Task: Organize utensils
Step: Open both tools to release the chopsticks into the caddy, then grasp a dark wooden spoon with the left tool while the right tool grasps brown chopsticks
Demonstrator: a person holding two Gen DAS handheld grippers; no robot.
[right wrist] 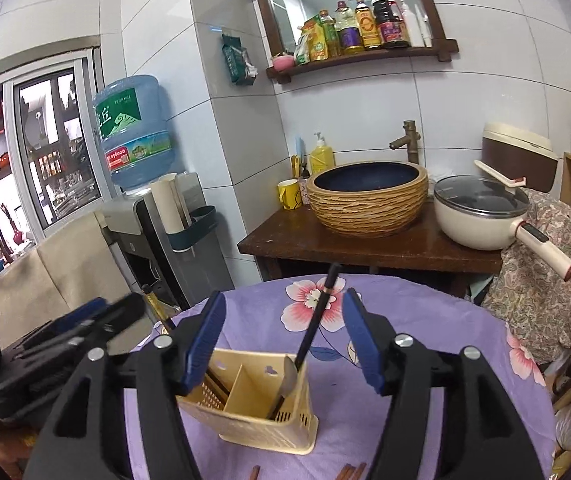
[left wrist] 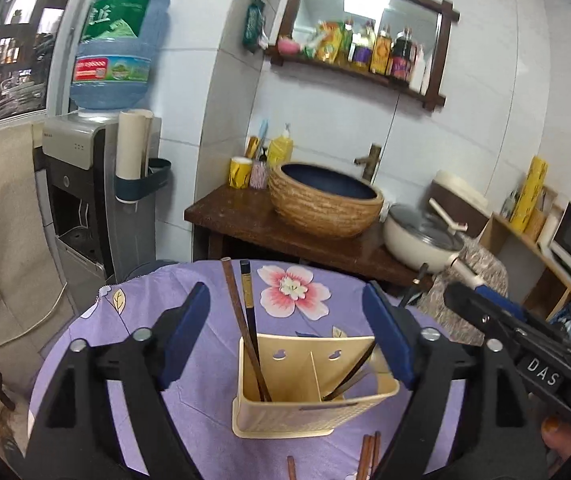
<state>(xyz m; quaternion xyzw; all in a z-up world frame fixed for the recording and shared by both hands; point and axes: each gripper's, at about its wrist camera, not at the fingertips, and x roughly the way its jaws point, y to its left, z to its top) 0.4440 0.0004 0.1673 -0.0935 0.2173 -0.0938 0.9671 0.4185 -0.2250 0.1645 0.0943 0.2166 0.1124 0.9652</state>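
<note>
Loose brown chopsticks (left wrist: 369,456) lie on the purple flowered tablecloth (left wrist: 213,408) at the near edge, just in front of the cream utensil holder (left wrist: 309,404). I read the left gripper (left wrist: 285,336) as open: its blue pads stand wide on either side of the holder and press on nothing. I read the right gripper (right wrist: 283,340) as open too, with nothing clamped between its pads. Inside the holder, the left compartment carries a brown chopstick and a black chopstick (left wrist: 250,312) leaning toward the far side; the right compartment carries a spoon (right wrist: 289,376) and another dark chopstick (right wrist: 319,312), tilted. Behind the table stands a wooden counter with a woven basin (left wrist: 325,204).
</note>
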